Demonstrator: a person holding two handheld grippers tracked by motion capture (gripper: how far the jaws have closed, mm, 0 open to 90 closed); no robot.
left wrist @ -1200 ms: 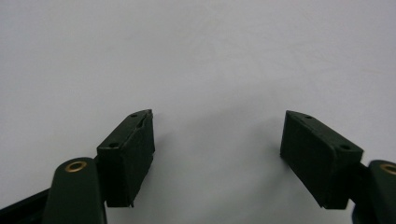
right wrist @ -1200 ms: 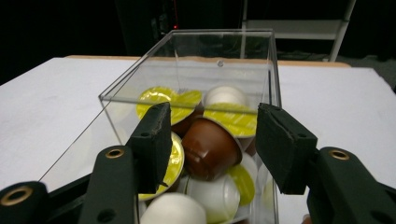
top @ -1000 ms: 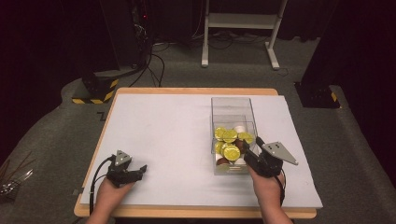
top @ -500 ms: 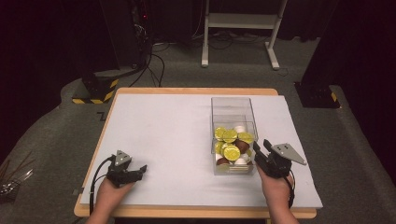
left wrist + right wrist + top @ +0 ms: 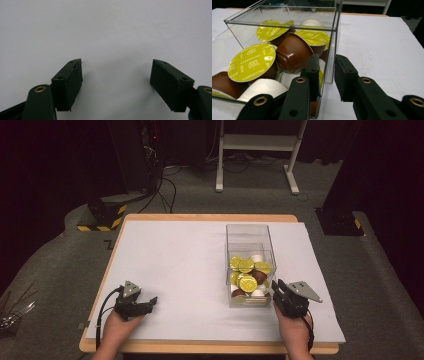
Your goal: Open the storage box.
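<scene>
A clear box [image 5: 250, 265] sits on the white table [image 5: 175, 270], toward the right side, and it is full of coffee pods [image 5: 249, 62] with yellow-green lids, brown cups and a few white ones. The right gripper [image 5: 277, 291] is right at the near right corner of the box. In the right gripper view, its two black jaws stand a little apart with the corner wall of the box [image 5: 333, 50] between them, one jaw on the side with the pods and one on the outside. They look close to the clear wall, but it is hard to tell if they are pinching it yet, so the gripper is only partly closed and has no sure hold. The left gripper [image 5: 145, 304] rests low on the near left part of the table, well apart from the box. Its jaws are wide open and hold nothing, and just the bare white table lies in front of them. The step in hand seems to be grabbing the box by its corner wall. Next, the right gripper would need to squeeze gently on the thin wall, then pull or slide the box slowly so the pods do not spill out.
</scene>
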